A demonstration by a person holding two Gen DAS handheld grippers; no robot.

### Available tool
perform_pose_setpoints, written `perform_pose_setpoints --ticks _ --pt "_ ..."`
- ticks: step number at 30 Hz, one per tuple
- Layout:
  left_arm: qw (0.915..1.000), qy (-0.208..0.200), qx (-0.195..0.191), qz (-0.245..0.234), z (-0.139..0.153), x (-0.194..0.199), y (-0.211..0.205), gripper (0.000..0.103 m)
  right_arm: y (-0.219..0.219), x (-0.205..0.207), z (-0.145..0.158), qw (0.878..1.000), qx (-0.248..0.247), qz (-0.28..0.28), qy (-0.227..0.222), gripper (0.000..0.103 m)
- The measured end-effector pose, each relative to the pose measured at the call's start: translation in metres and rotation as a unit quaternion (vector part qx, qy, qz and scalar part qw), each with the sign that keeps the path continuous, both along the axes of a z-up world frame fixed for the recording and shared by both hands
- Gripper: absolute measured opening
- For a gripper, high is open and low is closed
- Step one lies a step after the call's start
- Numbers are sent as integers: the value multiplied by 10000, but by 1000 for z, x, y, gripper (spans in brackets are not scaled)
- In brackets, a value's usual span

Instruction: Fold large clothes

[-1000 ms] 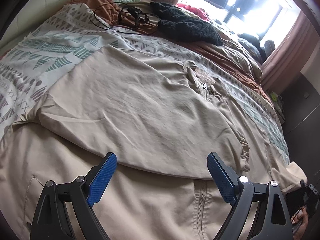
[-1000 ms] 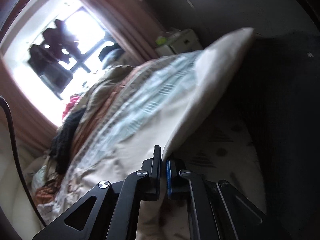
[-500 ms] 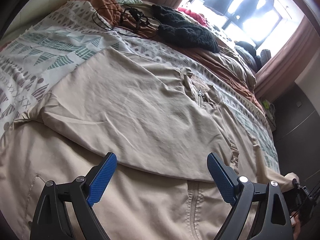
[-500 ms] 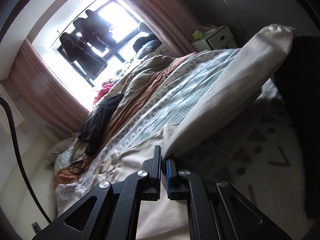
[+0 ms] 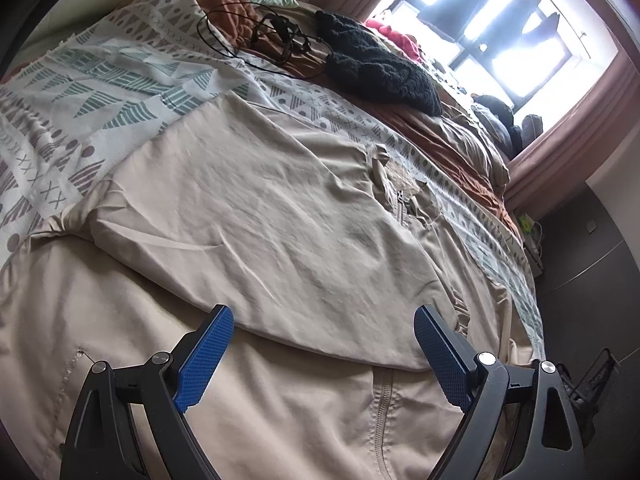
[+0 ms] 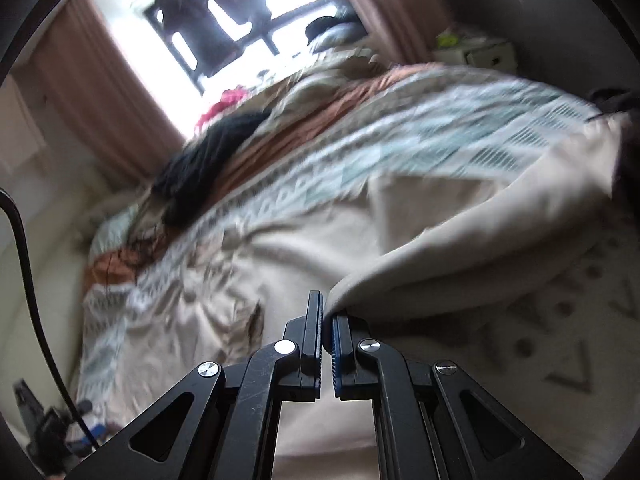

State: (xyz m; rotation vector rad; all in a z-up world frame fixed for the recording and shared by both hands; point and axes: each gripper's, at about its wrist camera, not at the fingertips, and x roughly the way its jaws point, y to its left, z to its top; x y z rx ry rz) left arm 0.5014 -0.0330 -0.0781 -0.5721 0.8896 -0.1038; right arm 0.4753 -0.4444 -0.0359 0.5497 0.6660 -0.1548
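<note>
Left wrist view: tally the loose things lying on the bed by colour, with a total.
Beige: 1, the jacket
Black: 2, the knitted garment and the cable
Pink: 1, a cloth by the window
Total: 4

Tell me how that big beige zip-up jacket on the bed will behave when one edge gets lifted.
The thin beige zip-up jacket is probably floppy: it lies creased, one part folded flat over the rest. Where the right gripper pinches its edge, the cloth drapes in a sagging curve, so it likely trails rather than holds shape. It looks light; the smooth fabric may slide on the patterned bedspread.
</note>
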Motion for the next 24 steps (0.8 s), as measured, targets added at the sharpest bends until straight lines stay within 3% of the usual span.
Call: perform_pose_setpoints --ticks 5,7,10,14,24 --pt "10000 1 24 -27 0 0 0 92 15 12 -22 9979 269 245 534 13" --pt "10000 -8 62 -56 1 0 -1 92 9 9 -30 9954 583 285 703 47" --pt "9999 -24 126 -80 1 -1 -4 92 -9 -8 -29 9935 977 58 574 65" --pt "9996 -50 251 -88 1 -1 -11 92 -45 -37 -23 9919 988 -639 488 69" --pt "9973 -157 719 -62 7 -8 -29 92 -145 -69 -58 9671 1484 -2010 473 69"
